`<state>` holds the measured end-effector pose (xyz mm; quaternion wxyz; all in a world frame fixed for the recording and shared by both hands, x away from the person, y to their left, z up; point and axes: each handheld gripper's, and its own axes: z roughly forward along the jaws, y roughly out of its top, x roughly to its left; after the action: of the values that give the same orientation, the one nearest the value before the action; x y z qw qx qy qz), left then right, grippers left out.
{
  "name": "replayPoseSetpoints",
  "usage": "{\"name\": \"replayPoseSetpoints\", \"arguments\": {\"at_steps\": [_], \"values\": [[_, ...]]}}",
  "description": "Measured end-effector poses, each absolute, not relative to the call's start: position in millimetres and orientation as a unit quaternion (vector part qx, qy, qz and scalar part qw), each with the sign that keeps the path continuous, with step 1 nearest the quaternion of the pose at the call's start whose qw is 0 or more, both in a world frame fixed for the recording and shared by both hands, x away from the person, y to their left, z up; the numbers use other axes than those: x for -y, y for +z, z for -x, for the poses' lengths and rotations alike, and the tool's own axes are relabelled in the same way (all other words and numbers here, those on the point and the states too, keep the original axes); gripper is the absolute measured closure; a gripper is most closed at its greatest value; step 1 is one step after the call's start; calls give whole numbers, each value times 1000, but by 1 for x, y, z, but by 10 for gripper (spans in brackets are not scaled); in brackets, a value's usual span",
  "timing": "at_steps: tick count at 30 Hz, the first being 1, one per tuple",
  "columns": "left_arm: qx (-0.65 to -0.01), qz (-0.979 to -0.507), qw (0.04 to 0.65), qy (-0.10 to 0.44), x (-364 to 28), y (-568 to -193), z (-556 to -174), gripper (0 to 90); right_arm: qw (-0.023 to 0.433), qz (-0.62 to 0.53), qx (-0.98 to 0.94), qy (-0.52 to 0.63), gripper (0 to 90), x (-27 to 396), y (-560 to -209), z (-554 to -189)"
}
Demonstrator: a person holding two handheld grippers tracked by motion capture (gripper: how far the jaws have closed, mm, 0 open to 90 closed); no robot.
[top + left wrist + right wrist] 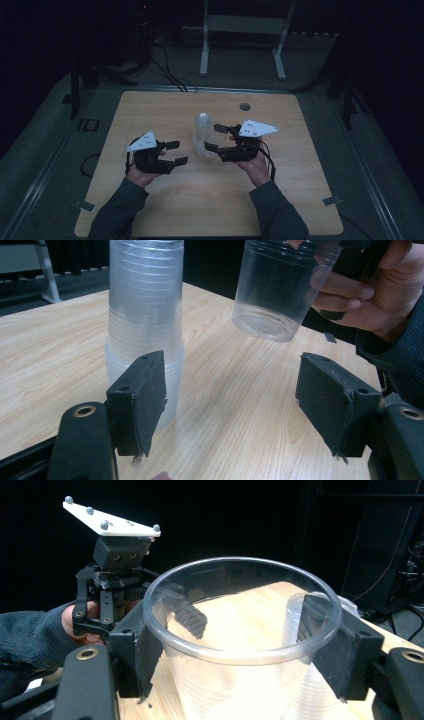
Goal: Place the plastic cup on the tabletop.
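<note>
Two claws are working at a stack of clear plastic cups (pixel 145 315) that is standing upright near the middle of the wooden surface (pixel 165 210). The right claw (pixel 240 645) is gripping a single clear cup (pixel 240 630) just under its rim, one pad on each side of the wall, and is holding it off the surface just beside the stack; in the left gripper view that cup (pixel 275 290) is hanging in the air with its base tilted toward the camera. Holding it near the rim is probably keeping the thin wall from buckling and is leaving the base free to be set down.

The left claw (pixel 230 405) is standing wide with nothing between its pads. It is hovering low over the surface, and its left pad is sitting close to the bottom of the stack, though I cannot tell whether it is touching. That placement is suggesting it is waiting to steady the stack or take a cup, so that cups can be pulled apart without the whole column tipping. In the high view the left claw (pixel 172 152) and the right claw (pixel 215 137) are flanking the stack (pixel 202 135).
</note>
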<state>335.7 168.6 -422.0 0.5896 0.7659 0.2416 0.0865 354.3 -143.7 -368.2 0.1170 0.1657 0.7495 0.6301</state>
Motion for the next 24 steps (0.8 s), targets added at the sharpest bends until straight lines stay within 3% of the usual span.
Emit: {"name": "replayPoseSetpoints", "arguments": {"at_steps": [24], "values": [[-247,-763,590,97,-171,-421,-336,298,129,-179,-749,625,279,159,-370,-356]]}}
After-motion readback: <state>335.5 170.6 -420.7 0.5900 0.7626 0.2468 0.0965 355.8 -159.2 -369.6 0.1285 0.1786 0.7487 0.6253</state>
